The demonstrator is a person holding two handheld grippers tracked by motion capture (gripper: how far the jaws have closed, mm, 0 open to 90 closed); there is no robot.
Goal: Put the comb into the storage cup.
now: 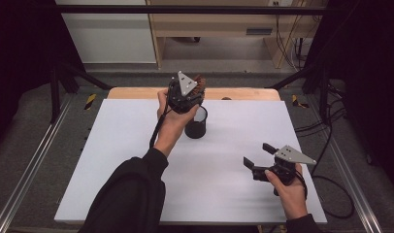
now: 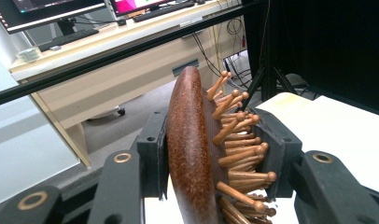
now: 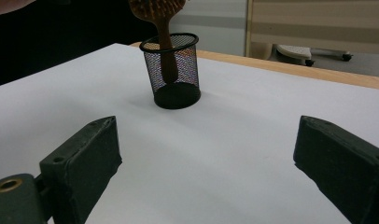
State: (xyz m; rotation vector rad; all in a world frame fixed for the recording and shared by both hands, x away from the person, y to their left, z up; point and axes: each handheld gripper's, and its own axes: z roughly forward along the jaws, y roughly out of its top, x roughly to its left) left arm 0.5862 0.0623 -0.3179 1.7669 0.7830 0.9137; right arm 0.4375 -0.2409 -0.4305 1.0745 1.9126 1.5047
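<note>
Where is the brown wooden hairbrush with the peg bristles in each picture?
High view: the brown wooden hairbrush peeks out of the left gripper, upper middle, above the black mesh cup.
Left gripper view: the brush head stands centre, clamped between the two black jaws.
Right gripper view: top centre, handle down inside the cup.
Shared landmark: the white table.

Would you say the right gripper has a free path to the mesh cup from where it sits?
Probably yes: the right gripper faces the mesh cup across bare table, though the hairbrush handle already stands inside it.
</note>
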